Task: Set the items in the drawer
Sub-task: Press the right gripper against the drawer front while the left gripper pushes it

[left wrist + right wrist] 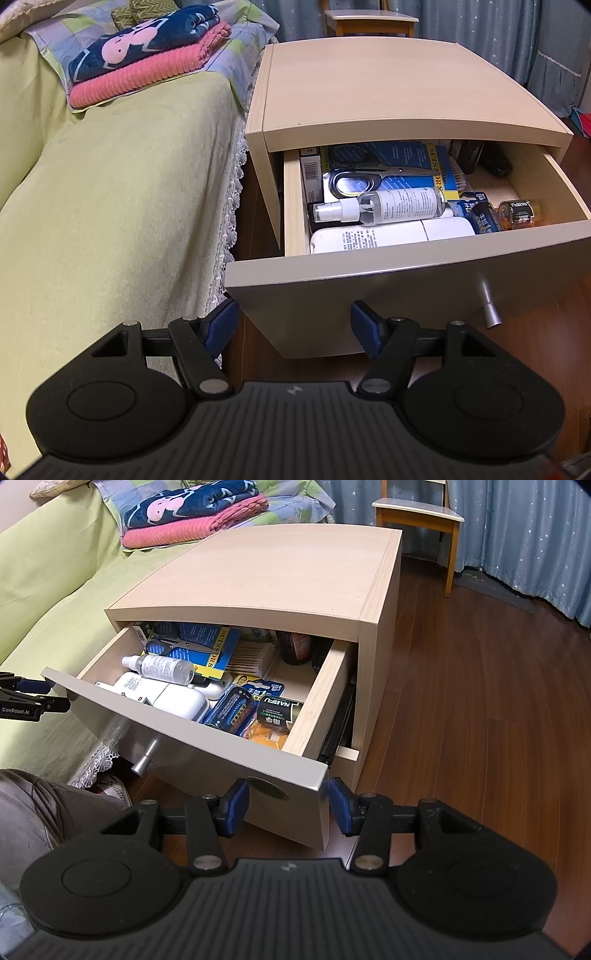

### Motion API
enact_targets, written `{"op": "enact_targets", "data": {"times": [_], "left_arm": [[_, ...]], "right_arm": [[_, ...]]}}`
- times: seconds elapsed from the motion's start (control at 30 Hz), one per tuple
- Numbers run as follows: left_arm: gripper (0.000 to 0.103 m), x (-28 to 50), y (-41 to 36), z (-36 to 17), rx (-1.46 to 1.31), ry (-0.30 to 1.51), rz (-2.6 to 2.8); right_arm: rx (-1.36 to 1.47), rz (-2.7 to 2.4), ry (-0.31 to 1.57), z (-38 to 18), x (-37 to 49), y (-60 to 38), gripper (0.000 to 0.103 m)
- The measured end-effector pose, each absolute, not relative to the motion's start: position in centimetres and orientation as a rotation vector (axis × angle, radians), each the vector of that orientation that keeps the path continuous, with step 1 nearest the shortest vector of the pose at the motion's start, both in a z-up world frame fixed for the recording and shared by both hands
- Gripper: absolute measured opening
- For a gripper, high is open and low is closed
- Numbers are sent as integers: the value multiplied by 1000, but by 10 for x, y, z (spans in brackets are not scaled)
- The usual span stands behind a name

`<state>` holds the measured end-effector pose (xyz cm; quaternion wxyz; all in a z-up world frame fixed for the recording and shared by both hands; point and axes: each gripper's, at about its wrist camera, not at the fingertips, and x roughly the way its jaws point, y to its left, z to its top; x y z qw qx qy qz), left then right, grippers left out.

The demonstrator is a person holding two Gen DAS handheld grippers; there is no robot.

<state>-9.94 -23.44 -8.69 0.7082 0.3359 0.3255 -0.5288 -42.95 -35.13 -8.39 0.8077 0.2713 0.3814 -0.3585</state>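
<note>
The nightstand's drawer (406, 273) (192, 738) stands pulled out and full. In it lie a clear spray bottle (391, 206) (162, 668), a scissors pack (388, 166) (199, 646), a white plastic case (388, 234) (166, 696), battery packs (517, 214) (255, 709) and cotton swabs (255, 657). My left gripper (295, 328) is open and empty, just in front of the drawer front's left part. My right gripper (286, 805) is open and empty at the drawer front's right corner. The left gripper (29, 698) also shows at the left edge of the right wrist view.
A bed with a green cover (110, 206) lies left of the nightstand (388, 85), with folded blankets (147, 55) on it. A wooden chair (417, 517) and blue curtains (524, 535) stand behind. Wood floor (461, 701) spreads to the right. A person's knee (44, 812) is at lower left. A metal knob (489, 304) sticks out.
</note>
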Motion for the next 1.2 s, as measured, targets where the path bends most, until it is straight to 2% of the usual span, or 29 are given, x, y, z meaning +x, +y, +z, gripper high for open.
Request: {"op": "enact_targets", "data": {"times": [0.97,1.1,1.17,1.2], "left_arm": [[65,-100,-226,-81,696,710,-1213],[66,-108,-223,-81,698,736,-1174],[66,-113,-221,-83,696,757,-1149],[66,-115,-220,-83,696,767,-1137]], "right_arm": [[568,-809,811,-83,-421,-360,44],[617,-847,804,-84,-422,-350,46],[654,-852,807,-87,-420,-342,52],[678,-855,804,-90,-418,-338,60]]}}
